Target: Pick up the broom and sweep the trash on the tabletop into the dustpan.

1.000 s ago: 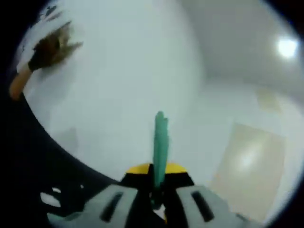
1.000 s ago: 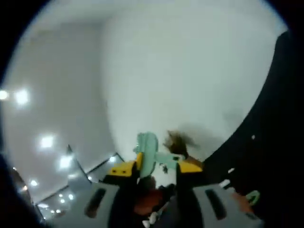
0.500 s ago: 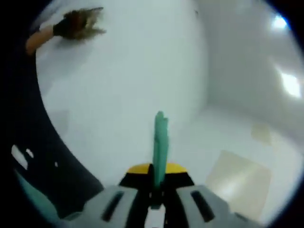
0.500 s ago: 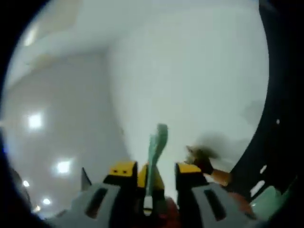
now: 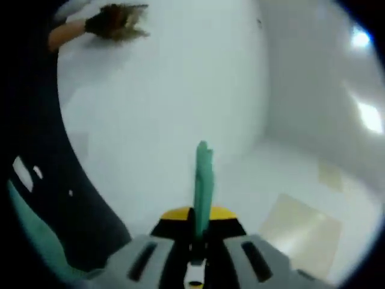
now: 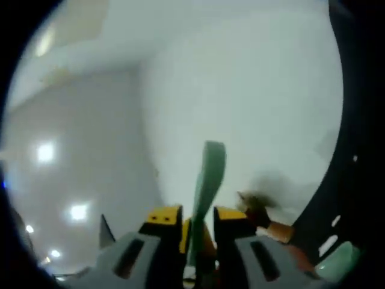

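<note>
We hold a teal handle (image 5: 203, 180) upright in our left hand-held gripper (image 5: 198, 226) and another (image 6: 204, 186) in our right hand-held gripper (image 6: 192, 223), both clamped tight, while a brown brush head (image 5: 117, 21) lies far forward-left on the white desk (image 5: 168, 102).

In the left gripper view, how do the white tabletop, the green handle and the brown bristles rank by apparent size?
1. White tabletop, by far the largest.
2. Green handle held in the left tool; nearness to the camera enlarges it.
3. Brown bristles, far away, so their true size is unsure.
</note>
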Demonstrator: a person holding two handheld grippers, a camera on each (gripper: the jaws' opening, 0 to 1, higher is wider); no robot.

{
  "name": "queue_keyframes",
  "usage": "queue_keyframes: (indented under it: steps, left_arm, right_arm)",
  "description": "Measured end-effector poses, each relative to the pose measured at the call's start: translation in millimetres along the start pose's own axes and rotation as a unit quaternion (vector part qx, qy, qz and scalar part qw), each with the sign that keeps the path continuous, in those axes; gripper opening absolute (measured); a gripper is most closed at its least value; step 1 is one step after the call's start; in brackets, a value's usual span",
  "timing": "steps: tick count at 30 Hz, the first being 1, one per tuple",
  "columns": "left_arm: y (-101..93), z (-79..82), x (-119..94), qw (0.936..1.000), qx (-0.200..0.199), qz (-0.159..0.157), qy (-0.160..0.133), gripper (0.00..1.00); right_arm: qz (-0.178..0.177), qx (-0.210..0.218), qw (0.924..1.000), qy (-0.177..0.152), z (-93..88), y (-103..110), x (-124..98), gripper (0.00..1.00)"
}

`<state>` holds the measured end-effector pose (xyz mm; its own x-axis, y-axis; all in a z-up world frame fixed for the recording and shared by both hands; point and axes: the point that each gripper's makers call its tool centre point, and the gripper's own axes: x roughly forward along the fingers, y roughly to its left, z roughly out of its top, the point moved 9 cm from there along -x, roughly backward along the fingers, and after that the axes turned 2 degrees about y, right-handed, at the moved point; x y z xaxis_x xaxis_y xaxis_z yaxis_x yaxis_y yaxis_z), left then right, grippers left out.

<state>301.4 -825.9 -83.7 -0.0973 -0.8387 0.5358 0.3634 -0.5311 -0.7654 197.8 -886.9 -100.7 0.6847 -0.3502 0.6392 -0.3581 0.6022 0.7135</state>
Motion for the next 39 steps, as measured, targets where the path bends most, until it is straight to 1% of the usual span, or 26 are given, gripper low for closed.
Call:
queue_keyframes:
  steps: [3,5,6,7,9,12,14,18,20,21,23,24,30,33,34,35,36,37,39]
  left_arm:
    - [1.3,-2.0,1,1.0000,-0.003,0.002,0.002,0.08]
    - [2.2,-3.0,1,1.0000,-0.005,0.003,0.001,0.08]
    - [2.6,-3.3,1,1.0000,-0.007,0.003,0.001,0.08]
    - [2.8,-4.6,0,1.0000,-0.008,0.003,0.001,0.08]
    - [3.5,-6.2,0,1.0000,-0.008,0.005,0.002,0.08]
    - [4.4,-7.4,1,0.9999,-0.012,0.004,-0.001,0.08]
    - [3.9,-10.2,0,0.9999,-0.010,0.005,-0.001,0.08]
    - [7.0,-14.4,0,0.9999,-0.013,0.007,-0.002,0.08]
    - [8.1,-15.3,-1,0.9998,-0.017,0.007,-0.004,0.08]
    - [8.2,-15.7,-1,0.9998,-0.016,0.006,-0.004,0.08]
    - [8.8,-16.8,-1,0.9999,-0.011,0.006,-0.004,0.08]
    - [9.2,-17.6,-1,0.9999,-0.008,0.006,-0.003,0.08]
    - [12.4,-19.4,-1,1.0000,-0.001,0.009,-0.003,0.08]
    - [12.8,-20.0,0,0.9998,0.014,0.014,0.005,0.09]
    - [12.2,-20.1,1,0.9997,0.021,0.010,0.008,0.10]
    - [11.6,-20.2,1,0.9996,0.026,0.008,0.011,0.14]
    - [10.2,-20.0,1,0.9990,0.043,0.004,0.015,0.17]
    - [7.7,-19.3,1,0.9985,0.052,-0.003,0.017,0.20]
    - [5.8,-17.1,1,0.9965,0.076,0.000,0.035,0.25]
  right_arm:
    - [0.000,-0.001,1.0000,-0.007,0.1,0,2,0.18]
    - [-0.001,-0.005,1.0000,-0.004,-1.0,-1,3,0.16]
    - [-0.001,-0.005,1.0000,-0.005,-1.2,-1,4,0.16]
    - [0.000,-0.004,0.9999,-0.012,-0.4,-1,4,0.15]
    - [0.002,-0.001,0.9999,-0.012,0.2,-1,5,0.14]
    - [-0.006,-0.007,0.9999,-0.012,-0.4,-2,5,0.09]
    - [-0.005,0.004,0.9999,-0.014,-0.4,-4,5,0.09]
    - [-0.009,-0.001,0.9999,-0.014,-1.2,-4,5,0.09]
    - [-0.012,0.005,0.9998,-0.015,-1.0,-6,4,0.08]
    - [-0.012,0.012,0.9997,-0.015,-0.7,-6,4,0.08]
    - [-0.029,0.029,0.9990,-0.016,-0.9,-8,2,0.06]
    - [-0.026,0.038,0.9988,-0.017,-0.5,-9,1,0.06]
    - [-0.041,0.033,0.9984,-0.018,-0.1,-11,0,0.05]
    - [-0.049,0.036,0.9979,-0.021,1.9,-12,-1,0.05]
    - [-0.050,0.035,0.9979,-0.023,3.4,-12,-1,0.05]
    - [-0.055,0.032,0.9976,-0.026,5.9,-12,-1,0.05]
    - [-0.060,0.029,0.9971,-0.037,10.6,-13,-2,0.05]
    - [-0.061,0.029,0.9970,-0.037,13.7,-13,-3,0.05]
    - [-0.063,0.031,0.9966,-0.044,19.7,-14,-5,0.05]
